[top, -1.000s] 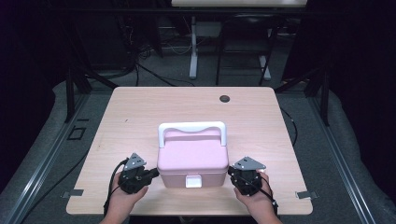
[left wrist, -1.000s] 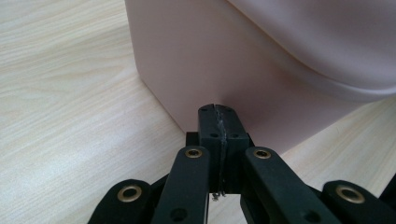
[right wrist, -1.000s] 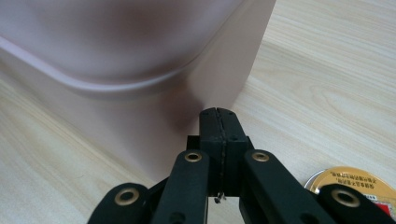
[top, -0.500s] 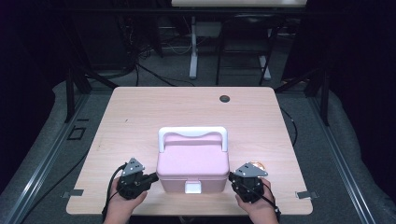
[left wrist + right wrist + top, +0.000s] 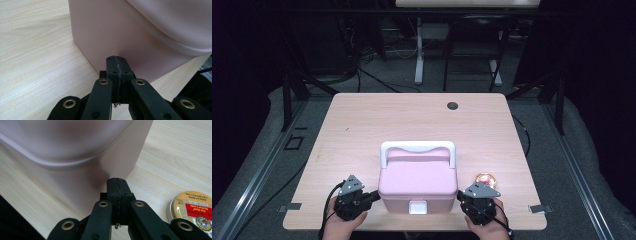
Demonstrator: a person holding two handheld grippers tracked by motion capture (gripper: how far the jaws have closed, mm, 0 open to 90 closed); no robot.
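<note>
A pink box (image 5: 418, 184) with a white handle (image 5: 417, 147) and a white front latch (image 5: 417, 207) stands near the front edge of the wooden table (image 5: 377, 120). My left gripper (image 5: 375, 195) is shut, its tips against the box's left wall (image 5: 105, 32). On the other side my right gripper (image 5: 459, 198) is shut too, its tips touching the box's right wall (image 5: 82, 180). Nothing sits between either pair of jaws. A small round gold tin (image 5: 485, 178) with a red label (image 5: 197, 207) lies on the table just right of the box.
A dark round grommet (image 5: 453, 105) sits near the table's far edge. Bare wood stretches across the far half of the table. Black frame legs and cables stand on the floor beyond it.
The pink box has slid toward the front edge of the table, with both shut grippers moving back alongside it. The gold tin has come into view beside the right gripper.
</note>
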